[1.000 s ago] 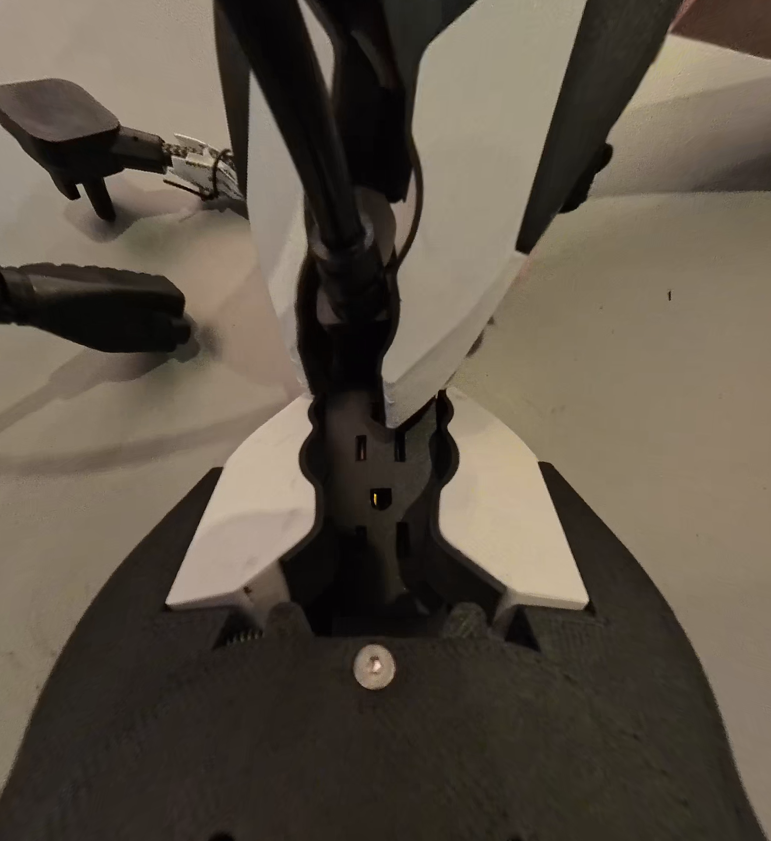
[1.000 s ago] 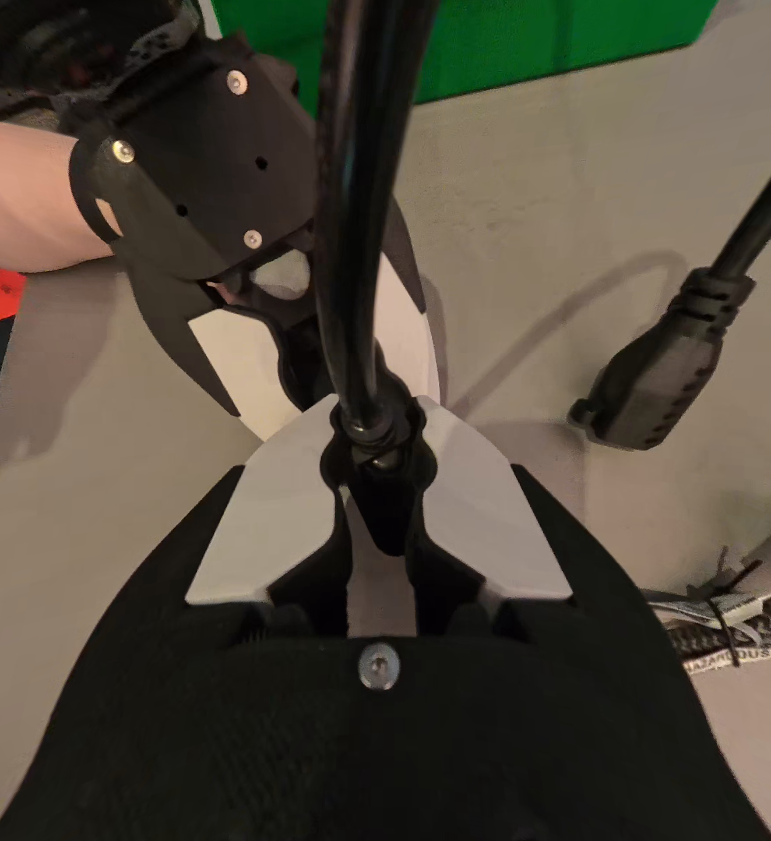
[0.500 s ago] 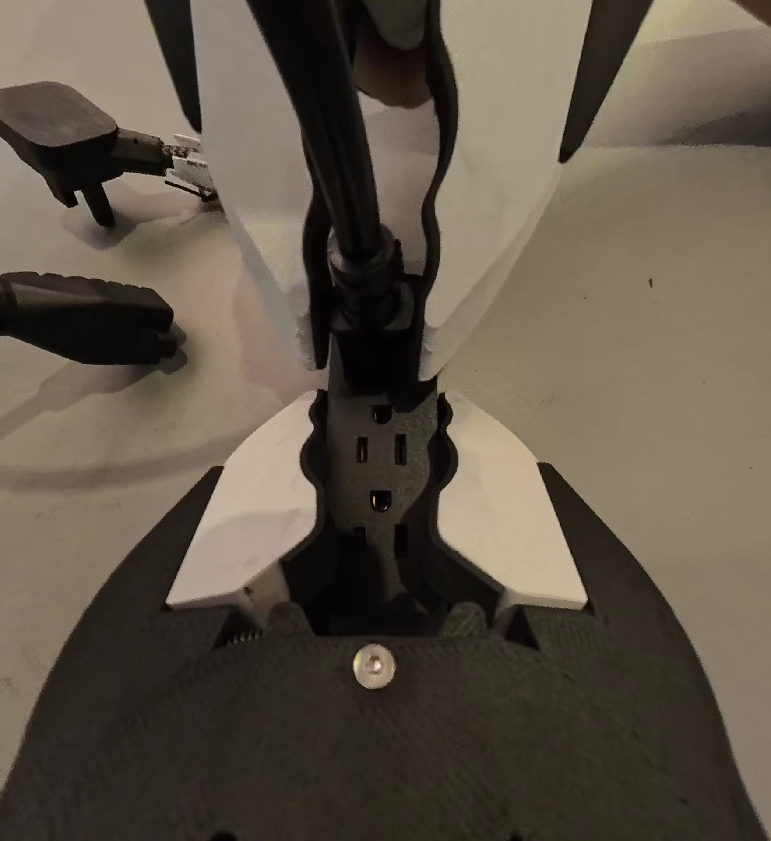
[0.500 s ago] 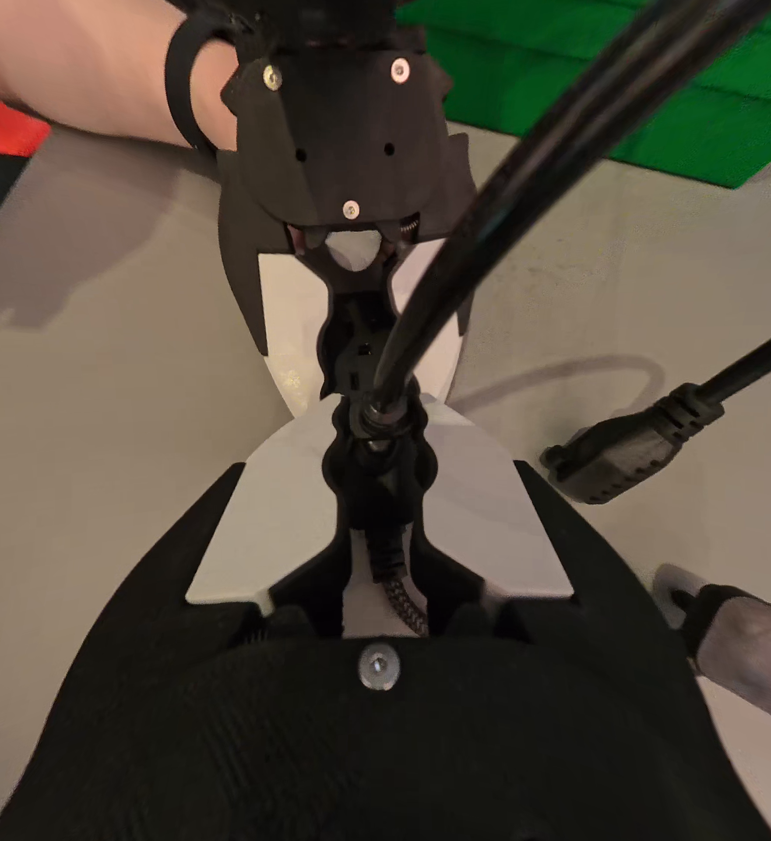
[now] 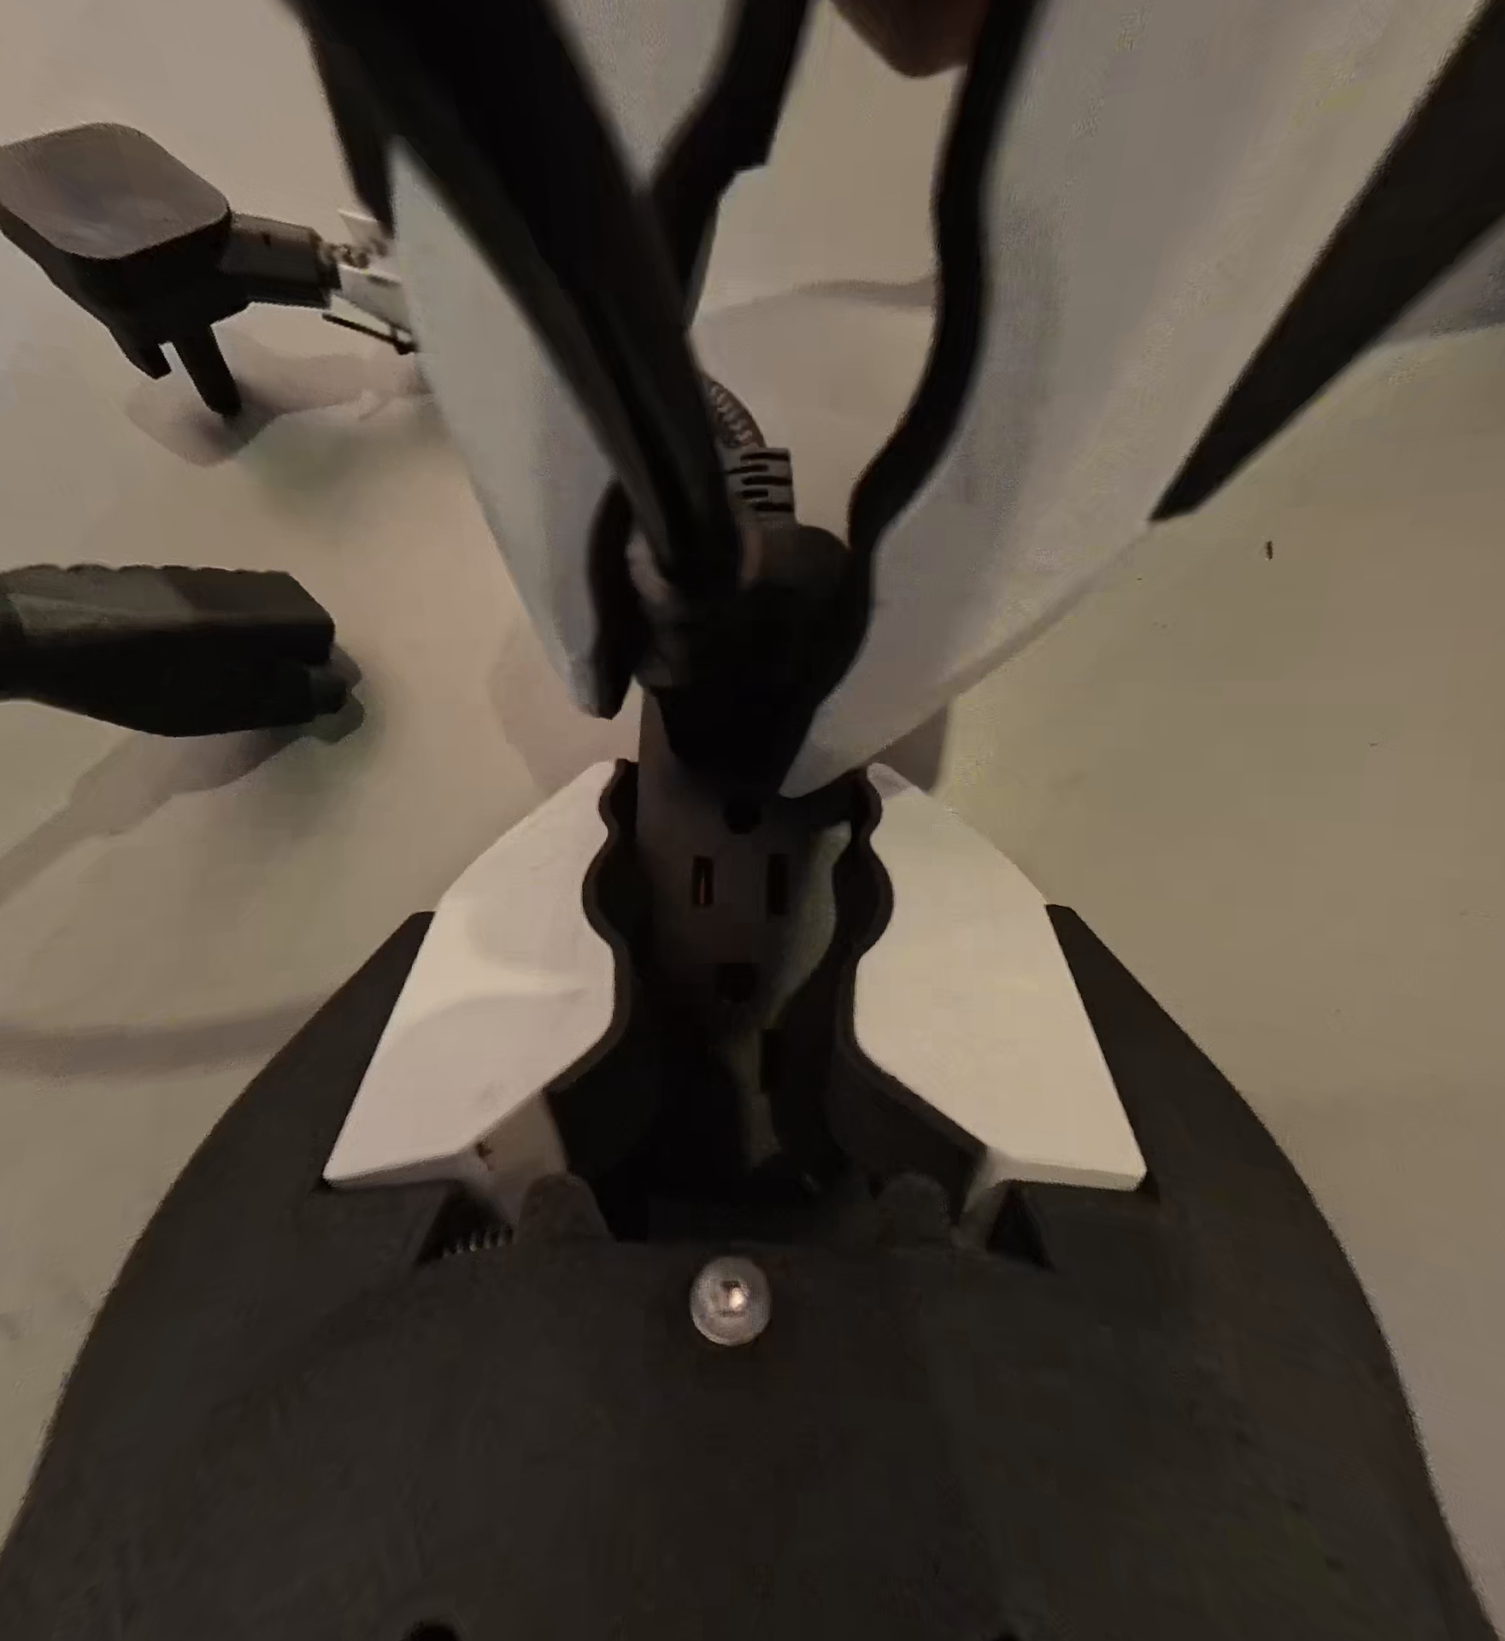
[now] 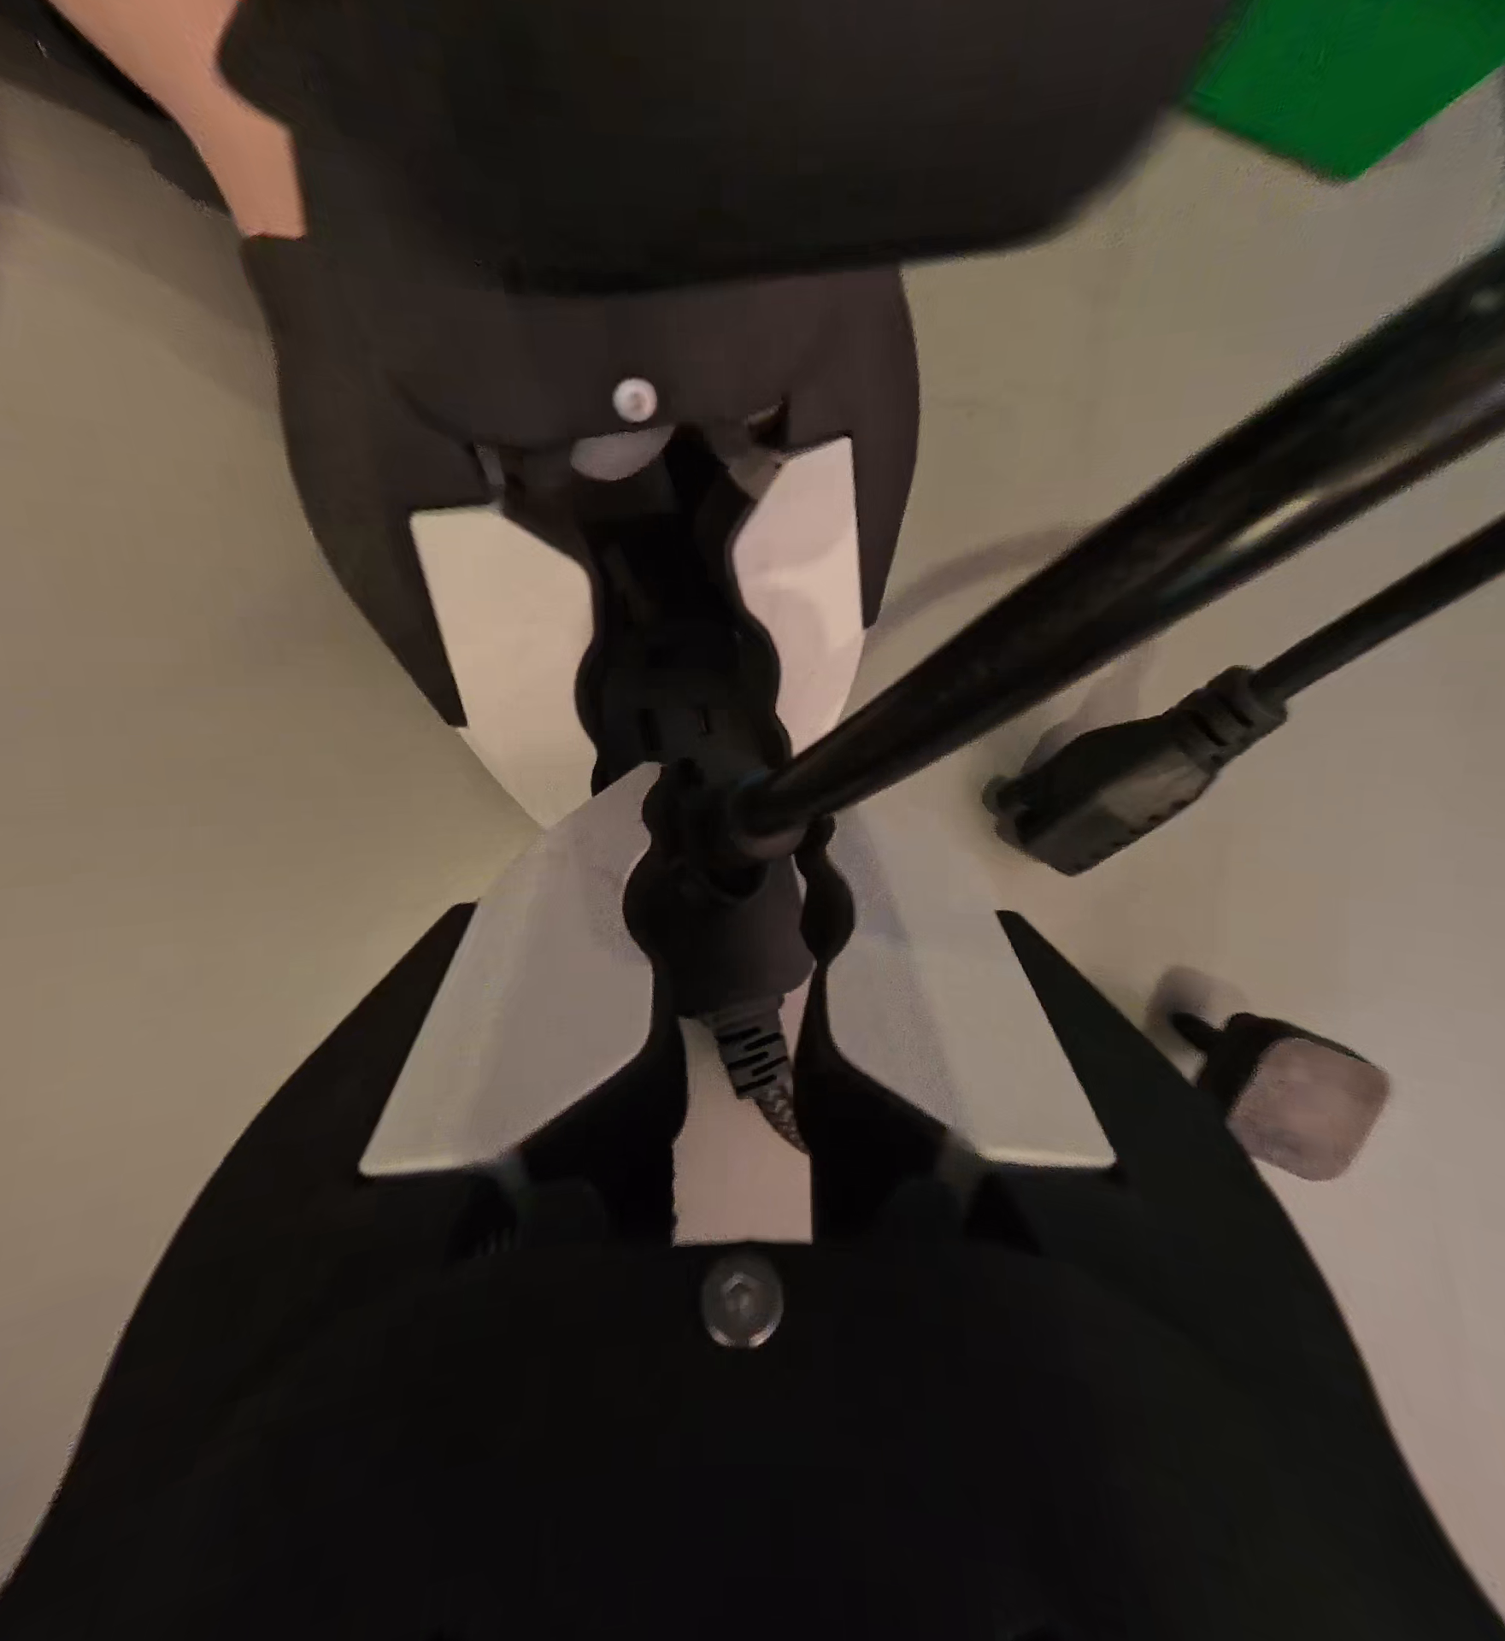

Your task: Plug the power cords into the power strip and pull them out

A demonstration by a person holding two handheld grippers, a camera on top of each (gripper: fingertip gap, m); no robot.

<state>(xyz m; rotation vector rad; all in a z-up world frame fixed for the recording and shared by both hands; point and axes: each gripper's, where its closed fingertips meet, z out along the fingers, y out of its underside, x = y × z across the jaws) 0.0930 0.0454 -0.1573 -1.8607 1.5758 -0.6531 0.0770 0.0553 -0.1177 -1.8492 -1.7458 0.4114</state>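
Note:
My left gripper [image 5: 740, 799] is shut on the black power strip [image 5: 735, 906], whose outlet slots face the camera. My right gripper [image 5: 713, 710] comes in from above, shut on a black plug [image 5: 757, 622] that sits on the strip's far end; how deep it sits is hidden. In the right wrist view, my right gripper [image 6: 731, 817] holds that plug [image 6: 722, 906], and its thick cord [image 6: 1130, 568] runs up to the right. The left gripper [image 6: 669, 746] faces it, holding the strip [image 6: 669, 675]. The strip's braided cable [image 6: 766, 1092] runs back between my right fingers.
A black cord connector [image 5: 154, 648] lies on the pale table at left; it also shows in the right wrist view [image 6: 1121, 799]. A flat black plug [image 5: 100, 204] lies beyond it, seen also in the right wrist view [image 6: 1299, 1101]. A green object [image 6: 1352, 80] is at the far edge. My two grippers' fingertips are within a few centimetres of each other.
The right gripper with the plug has tipped over and come closer to the left gripper. The thick cord has swung from upright to slanting right. The left gripper still holds the strip.

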